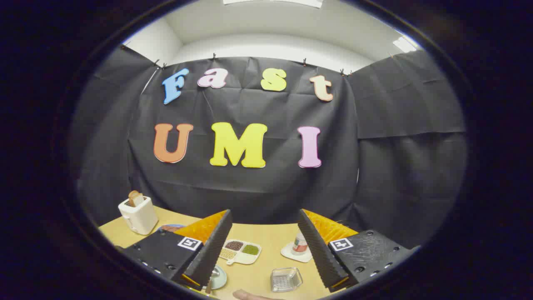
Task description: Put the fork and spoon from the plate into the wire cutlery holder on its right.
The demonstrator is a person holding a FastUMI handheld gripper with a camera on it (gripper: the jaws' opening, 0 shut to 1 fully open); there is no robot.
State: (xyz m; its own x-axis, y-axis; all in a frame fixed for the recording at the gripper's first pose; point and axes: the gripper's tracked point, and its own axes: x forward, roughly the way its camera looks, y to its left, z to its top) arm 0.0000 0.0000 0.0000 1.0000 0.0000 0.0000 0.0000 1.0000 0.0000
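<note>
With its fingers apart and empty, the gripper [263, 250] sits high, so descending blind risks clipping the plate [218, 278] or wire cutlery holder [285, 279].

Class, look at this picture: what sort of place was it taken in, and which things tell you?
Probably a staged kitchen-style booth: a toaster holding bread, a divided dish and a wire cutlery holder sit on a wooden table beyond the open tool.
</note>
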